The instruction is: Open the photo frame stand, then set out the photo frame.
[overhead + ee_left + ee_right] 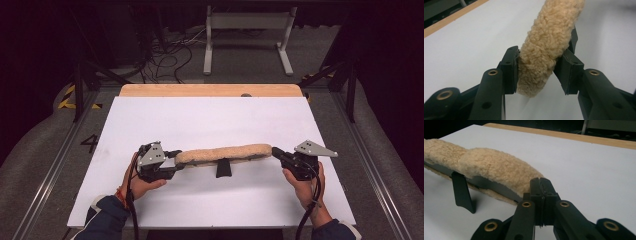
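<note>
High view: a long, curly tan fleece pad with a black strap is held level at frame centre above the white bench. Its ends are clamped by left tongs and fully closed right tongs.

Fleece pad: far end cut off by the top edge in the left gripper view; left end cut off in the right gripper view. Whether the right gripper pinches the pad's edge cannot be told. Both forearms run off the near edge.
</note>
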A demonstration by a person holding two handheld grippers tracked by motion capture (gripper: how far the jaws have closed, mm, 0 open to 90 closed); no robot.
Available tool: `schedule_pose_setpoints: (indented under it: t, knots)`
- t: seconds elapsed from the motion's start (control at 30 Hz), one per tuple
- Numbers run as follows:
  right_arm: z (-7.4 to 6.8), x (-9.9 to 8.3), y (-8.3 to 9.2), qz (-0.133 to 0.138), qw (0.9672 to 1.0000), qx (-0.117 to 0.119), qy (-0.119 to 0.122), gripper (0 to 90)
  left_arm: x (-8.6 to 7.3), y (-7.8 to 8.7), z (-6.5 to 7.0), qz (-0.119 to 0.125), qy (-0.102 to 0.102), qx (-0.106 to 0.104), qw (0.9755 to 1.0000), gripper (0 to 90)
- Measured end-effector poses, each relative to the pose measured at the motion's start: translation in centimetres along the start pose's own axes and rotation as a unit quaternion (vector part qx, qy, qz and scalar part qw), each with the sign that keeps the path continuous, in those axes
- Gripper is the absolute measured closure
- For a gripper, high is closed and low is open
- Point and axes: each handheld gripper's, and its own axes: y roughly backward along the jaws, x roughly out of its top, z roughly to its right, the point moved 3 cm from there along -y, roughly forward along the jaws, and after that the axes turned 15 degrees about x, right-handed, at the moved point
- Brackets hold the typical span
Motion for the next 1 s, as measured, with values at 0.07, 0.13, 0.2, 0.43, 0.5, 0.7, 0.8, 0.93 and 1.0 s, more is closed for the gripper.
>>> schedule_pose_setpoints:
  t: [0.07, 0.13, 0.2, 0.43, 0.5, 0.7, 0.8, 0.93, 1.0]
  knots:
    - [-0.07, 0.03, 0.01, 0.000, 1.0000, -0.002, 0.001, 89.2, -0.01, 0.00, -0.01, 0.000, 0.000, 0.000, 1.0000, 56.1]
    - [0.06, 0.05, -0.06, -0.005, 0.9999, -0.013, -0.001, 89.2, -0.01, 0.01, -0.02, -0.001, 0.001, -0.001, 1.0000, 56.1]
    - [0.16, 0.06, -0.07, -0.004, 0.9999, -0.010, -0.004, 89.2, -0.02, 0.00, -0.03, -0.001, 0.002, -0.001, 1.0000, 56.1]
    - [-0.11, 0.19, -0.16, -0.003, 1.0000, -0.007, 0.001, 89.4, -0.03, 0.00, -0.01, -0.001, 0.003, -0.001, 1.0000, 56.0]
    - [-0.06, 0.22, -0.15, -0.003, 1.0000, -0.006, 0.002, 89.5, -0.02, 0.01, 0.00, -0.001, 0.002, -0.001, 1.0000, 56.1]
    - [-0.05, 0.25, -0.27, -0.003, 1.0000, -0.005, 0.000, 90.0, -0.07, 0.03, 0.04, 0.000, 0.004, -0.001, 1.0000, 56.2]
    - [-0.04, 0.30, -0.31, -0.005, 1.0000, -0.005, 0.001, 90.0, -0.03, 0.07, 0.12, -0.002, 0.000, 0.002, 1.0000, 56.6]
    - [0.10, 0.50, -0.54, -0.007, 1.0000, -0.007, -0.003, 90.0, -0.03, 0.14, 0.22, -0.003, -0.003, 0.004, 1.0000, 57.3]
    - [0.22, 0.60, -0.62, -0.009, 0.9999, -0.005, -0.003, 90.0, -0.04, 0.19, 0.29, -0.004, -0.006, 0.005, 1.0000, 57.5]
